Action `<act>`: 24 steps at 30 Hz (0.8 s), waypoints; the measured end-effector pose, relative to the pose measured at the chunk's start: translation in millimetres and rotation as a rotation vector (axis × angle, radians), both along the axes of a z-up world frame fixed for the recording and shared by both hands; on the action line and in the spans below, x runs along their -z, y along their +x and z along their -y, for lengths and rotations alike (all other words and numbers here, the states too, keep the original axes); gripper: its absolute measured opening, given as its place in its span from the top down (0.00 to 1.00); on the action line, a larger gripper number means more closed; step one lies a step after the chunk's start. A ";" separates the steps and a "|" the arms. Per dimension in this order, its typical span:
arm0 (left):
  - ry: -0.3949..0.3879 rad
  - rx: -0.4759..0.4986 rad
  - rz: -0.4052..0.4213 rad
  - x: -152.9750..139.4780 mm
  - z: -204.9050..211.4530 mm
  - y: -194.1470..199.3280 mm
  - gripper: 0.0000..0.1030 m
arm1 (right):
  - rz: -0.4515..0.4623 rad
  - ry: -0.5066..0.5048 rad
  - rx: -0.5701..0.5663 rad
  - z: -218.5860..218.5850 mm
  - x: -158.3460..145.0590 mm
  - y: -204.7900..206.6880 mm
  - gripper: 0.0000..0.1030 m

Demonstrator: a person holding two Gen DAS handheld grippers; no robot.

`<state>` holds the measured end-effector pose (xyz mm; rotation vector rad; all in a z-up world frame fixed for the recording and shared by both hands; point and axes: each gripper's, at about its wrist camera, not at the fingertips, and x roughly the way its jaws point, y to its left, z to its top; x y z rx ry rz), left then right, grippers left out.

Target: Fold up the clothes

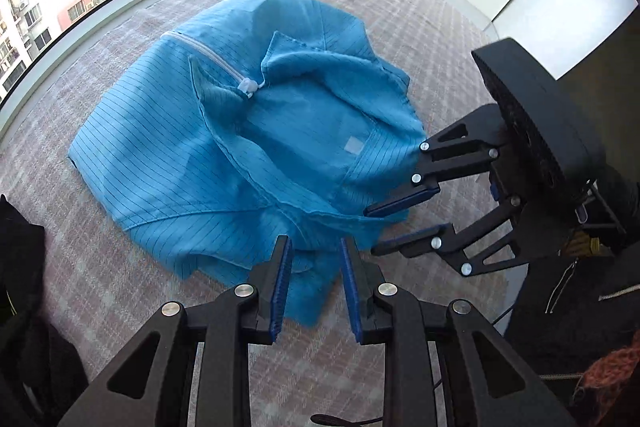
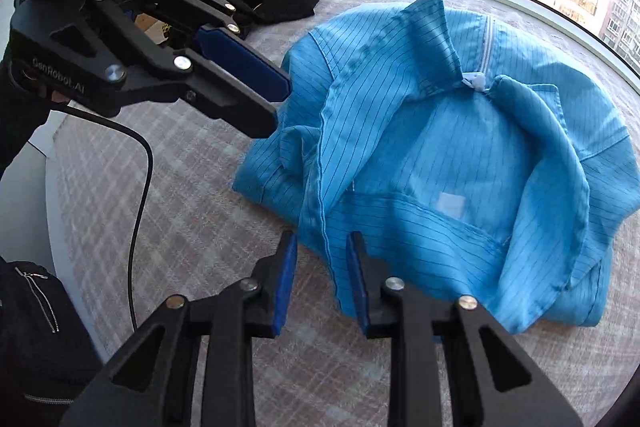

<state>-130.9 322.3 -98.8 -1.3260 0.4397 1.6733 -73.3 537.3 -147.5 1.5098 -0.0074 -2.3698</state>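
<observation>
in my left view, the blue jacket [image 1: 224, 147] lies bunched on the checked cloth of the worktop [image 1: 420, 27], collar side near me. my left fingers [image 1: 314, 259] are open, with the near edge of the jacket between them. my right fingers [image 1: 374, 231] are open too, at the same edge.

in my right view, my right fingers [image 2: 322, 255] stand open around a seam, and my left fingers [image 2: 280, 103] hover at the jacket's side. i think if i pinch only the top layer, the jacket could bunch more and fold crooked. a black garment [image 2: 280, 1] lies far off.
</observation>
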 end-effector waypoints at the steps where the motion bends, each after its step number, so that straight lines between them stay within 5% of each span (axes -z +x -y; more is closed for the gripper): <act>1: -0.010 0.023 -0.011 3.3 -1.6 4.3 0.77 | 0.006 0.004 0.002 0.5 -1.5 -0.3 0.95; 5: -0.035 0.094 -0.047 14.9 -11.5 15.3 0.77 | -0.005 0.017 -0.004 0.6 -19.1 0.6 0.95; 17: 0.104 0.127 -0.032 37.9 -48.6 3.2 0.79 | -0.016 0.106 -0.004 11.2 -50.9 -8.3 0.98; 24: 0.076 0.130 -0.038 49.4 -38.9 9.1 0.79 | -0.061 -0.038 0.100 -29.9 -64.0 12.1 0.98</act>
